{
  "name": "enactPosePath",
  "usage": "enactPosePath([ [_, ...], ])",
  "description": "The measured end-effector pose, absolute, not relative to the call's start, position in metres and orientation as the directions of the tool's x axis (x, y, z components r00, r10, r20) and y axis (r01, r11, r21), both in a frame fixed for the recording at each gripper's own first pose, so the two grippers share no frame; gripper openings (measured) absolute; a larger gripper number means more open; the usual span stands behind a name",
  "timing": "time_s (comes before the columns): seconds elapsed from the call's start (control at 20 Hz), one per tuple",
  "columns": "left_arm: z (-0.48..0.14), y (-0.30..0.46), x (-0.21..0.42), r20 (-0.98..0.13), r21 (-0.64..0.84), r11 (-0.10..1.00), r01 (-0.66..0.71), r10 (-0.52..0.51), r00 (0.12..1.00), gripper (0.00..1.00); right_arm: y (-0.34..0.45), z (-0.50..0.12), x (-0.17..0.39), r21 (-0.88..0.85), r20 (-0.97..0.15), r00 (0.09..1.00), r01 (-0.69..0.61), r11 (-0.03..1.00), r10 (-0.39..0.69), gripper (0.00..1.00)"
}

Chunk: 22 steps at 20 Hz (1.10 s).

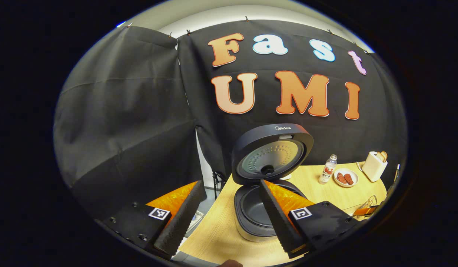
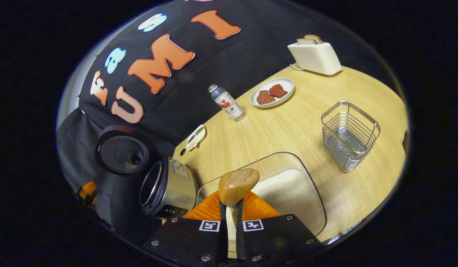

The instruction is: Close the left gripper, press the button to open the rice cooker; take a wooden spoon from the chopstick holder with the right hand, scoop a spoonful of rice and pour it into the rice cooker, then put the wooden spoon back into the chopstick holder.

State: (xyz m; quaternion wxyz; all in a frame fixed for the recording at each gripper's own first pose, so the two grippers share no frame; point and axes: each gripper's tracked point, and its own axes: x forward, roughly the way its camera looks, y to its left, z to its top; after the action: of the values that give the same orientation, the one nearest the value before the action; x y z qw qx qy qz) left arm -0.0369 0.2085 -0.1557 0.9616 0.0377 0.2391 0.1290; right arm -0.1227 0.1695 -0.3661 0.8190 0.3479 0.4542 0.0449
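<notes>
The rice cooker point(image 1: 251, 218) stands on the wooden table with its lid point(image 1: 271, 154) swung up and the dark inner pot bare. My left gripper point(image 1: 229, 183) hangs open just in front of it, its right finger overlapping the pot's rim. In the right gripper view, my right gripper point(image 2: 230, 207) is shut on the handle of a wooden spoon point(image 2: 238, 184). The spoon's bowl looks empty and hovers over a clear glass container of white rice point(image 2: 288, 193). The wire chopstick holder point(image 2: 349, 135) stands upright to the right. The open rice cooker point(image 2: 166, 187) sits left of the container.
Along the back of the table point(image 2: 288, 126) stand a small bottle point(image 2: 227, 103), a plate with meat pieces point(image 2: 272, 92) and a white toaster with bread point(image 2: 315, 55). A small flat object point(image 2: 195, 137) lies near the table's far edge. The left gripper's orange side point(image 2: 88, 189) shows beyond the cooker.
</notes>
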Motion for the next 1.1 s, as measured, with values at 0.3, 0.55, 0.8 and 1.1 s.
enactPosePath([
  [0.3, -0.158, 0.197, -0.028, -0.456, 0.118, 0.968, -0.22, 0.25, 0.854, 1.0, 0.165, -0.372, -0.126, 0.723, -0.663, 0.581, 0.335, 0.604, 0.472, 0.08],
  [0.55, -0.152, 0.183, -0.022, -0.444, 0.11, 0.97, -0.219, 0.245, 0.862, 1.0, 0.149, -0.378, -0.128, 0.769, -0.628, 0.588, 0.371, 0.52, 0.51, 0.08],
  [0.8, -0.151, 0.171, -0.018, -0.438, 0.106, 0.969, -0.225, 0.249, 0.864, 1.0, 0.117, -0.365, -0.118, 0.811, -0.578, 0.632, 0.377, 0.447, 0.516, 0.08],
  [1.1, -0.158, 0.155, -0.017, -0.453, 0.059, 0.97, -0.235, 0.236, 0.859, 1.0, 0.089, -0.342, -0.103, 0.87, -0.493, 0.689, 0.399, 0.289, 0.531, 0.08],
])
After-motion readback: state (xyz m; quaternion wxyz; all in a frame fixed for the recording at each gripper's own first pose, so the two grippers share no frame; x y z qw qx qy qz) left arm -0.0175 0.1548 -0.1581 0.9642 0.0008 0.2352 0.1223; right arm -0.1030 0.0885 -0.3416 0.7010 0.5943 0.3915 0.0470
